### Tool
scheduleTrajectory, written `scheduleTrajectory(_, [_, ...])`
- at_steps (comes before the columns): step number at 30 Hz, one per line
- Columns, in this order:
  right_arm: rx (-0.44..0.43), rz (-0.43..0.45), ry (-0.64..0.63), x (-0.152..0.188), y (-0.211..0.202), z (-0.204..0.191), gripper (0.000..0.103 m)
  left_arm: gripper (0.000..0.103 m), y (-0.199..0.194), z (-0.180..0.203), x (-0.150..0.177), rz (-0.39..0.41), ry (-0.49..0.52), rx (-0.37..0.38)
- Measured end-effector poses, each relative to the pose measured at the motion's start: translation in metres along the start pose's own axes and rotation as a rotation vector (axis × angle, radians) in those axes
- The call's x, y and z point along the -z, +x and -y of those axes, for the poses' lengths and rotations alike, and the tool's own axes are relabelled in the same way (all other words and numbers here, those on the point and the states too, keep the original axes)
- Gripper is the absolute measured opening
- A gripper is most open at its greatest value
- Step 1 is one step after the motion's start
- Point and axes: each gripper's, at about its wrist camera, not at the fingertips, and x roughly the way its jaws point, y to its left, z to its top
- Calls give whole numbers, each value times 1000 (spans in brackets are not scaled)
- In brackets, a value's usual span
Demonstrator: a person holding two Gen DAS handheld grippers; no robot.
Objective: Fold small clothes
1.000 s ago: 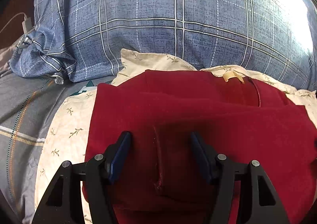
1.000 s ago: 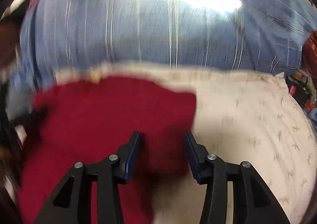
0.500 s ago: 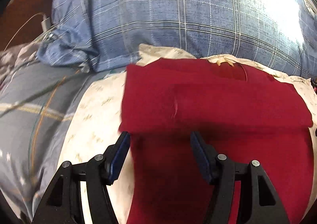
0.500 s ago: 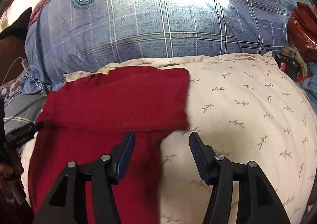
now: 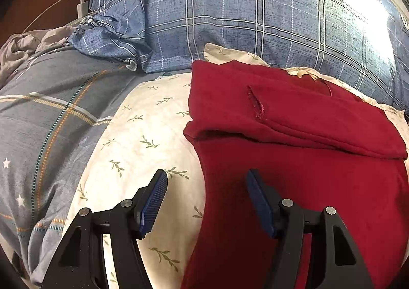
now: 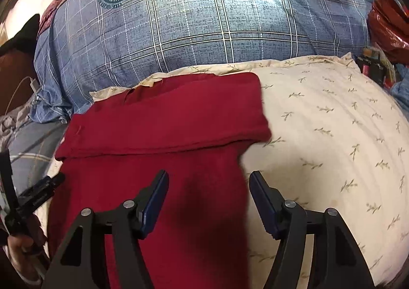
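A dark red garment point(image 5: 294, 161) point(image 6: 163, 125) lies on a cream pillow with a leaf print point(image 5: 143, 146) point(image 6: 332, 135), its far part folded over toward me into a flat band. My left gripper point(image 5: 205, 183) hovers open above the garment's left edge, one pad over the pillow, the other over the red cloth, nothing between them. My right gripper point(image 6: 208, 184) hangs above the garment's right edge; its jaws are opening and only air lies between them. The left gripper's tip point(image 6: 48, 184) shows at the left edge of the right wrist view.
A big blue plaid pillow with a round crest point(image 5: 255, 15) point(image 6: 204, 23) rises behind the cream pillow. A grey plaid bedsheet point(image 5: 43, 120) lies to the left, with a white charger and cable point(image 5: 82, 6) beyond. A shiny red bag point(image 6: 388, 25) and small items sit far right.
Both grippers drew back toward me and apart to the garment's side edges. The right jaws widened. The garment's far part now lies folded over, released.
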Motion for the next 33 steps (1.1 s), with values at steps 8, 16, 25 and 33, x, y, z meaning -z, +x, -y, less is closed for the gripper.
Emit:
scheduleTrajectory(8, [8,-10,-28,3,2,-15,70,64,2,-5,-1,8,-4,4])
scheduleTrajectory(16, [3,-35,-16,10,9,-14,73,64,6,3,-2,11,33,-5])
scheduleTrajectory(25, [-13,-37,-25,9,14,-18,73,64,10,3,-6,10,30,1])
scheduleTrajectory(33, [-25,-41,-17,4,15,-10,73,64,8,-5,-25,6,-23,88])
